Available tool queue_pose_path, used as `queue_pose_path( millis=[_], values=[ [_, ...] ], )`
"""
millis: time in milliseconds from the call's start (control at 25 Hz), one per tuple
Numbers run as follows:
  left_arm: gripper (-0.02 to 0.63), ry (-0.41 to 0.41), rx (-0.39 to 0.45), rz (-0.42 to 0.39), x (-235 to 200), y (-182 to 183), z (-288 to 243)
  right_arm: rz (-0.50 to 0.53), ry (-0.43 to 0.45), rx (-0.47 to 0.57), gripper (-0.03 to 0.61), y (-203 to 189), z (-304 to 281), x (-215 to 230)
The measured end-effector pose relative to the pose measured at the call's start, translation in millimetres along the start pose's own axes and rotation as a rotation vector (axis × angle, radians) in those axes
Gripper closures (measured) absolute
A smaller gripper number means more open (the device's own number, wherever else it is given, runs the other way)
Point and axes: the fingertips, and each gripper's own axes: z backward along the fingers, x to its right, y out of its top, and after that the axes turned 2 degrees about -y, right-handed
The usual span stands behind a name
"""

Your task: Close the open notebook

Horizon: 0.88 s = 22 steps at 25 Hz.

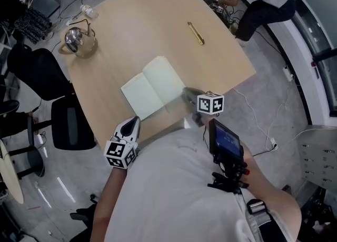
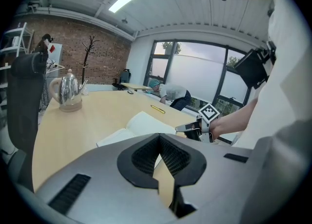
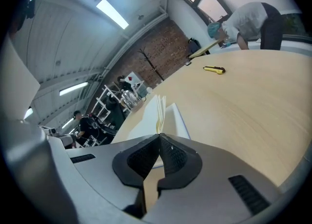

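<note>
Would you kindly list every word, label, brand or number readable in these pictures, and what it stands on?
No text can be read anywhere.
The marker cubes: black-and-white square patterns only, no letters.
The screen at the person's chest: too small and blurred to read.
The notebook: pages blank.

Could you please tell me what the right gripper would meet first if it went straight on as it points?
The open notebook: its near edge and fanned pages stand right ahead of the right gripper, whose jaws are together. Whether the tips already touch the paper is unclear.
</note>
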Motion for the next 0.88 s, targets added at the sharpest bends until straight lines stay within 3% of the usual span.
queue_pose_path(
  millis=[360, 560, 880],
  values=[
    [0.609, 0.029, 0.003, 0.000, 7, 5, -8, -0.022, -0.122, -0.147, 0.562, -17, -14, 27],
    [0.609, 0.042, -0.002, 0.007, 11, 4, -8, 0.014, -0.183, -0.210, 0.561, -26, -19, 37],
    [0.609, 0.053, 0.005, 0.017, 13, 0, 3, 0.030, -0.202, -0.166, 0.560, -21, -14, 42]
  ],
)
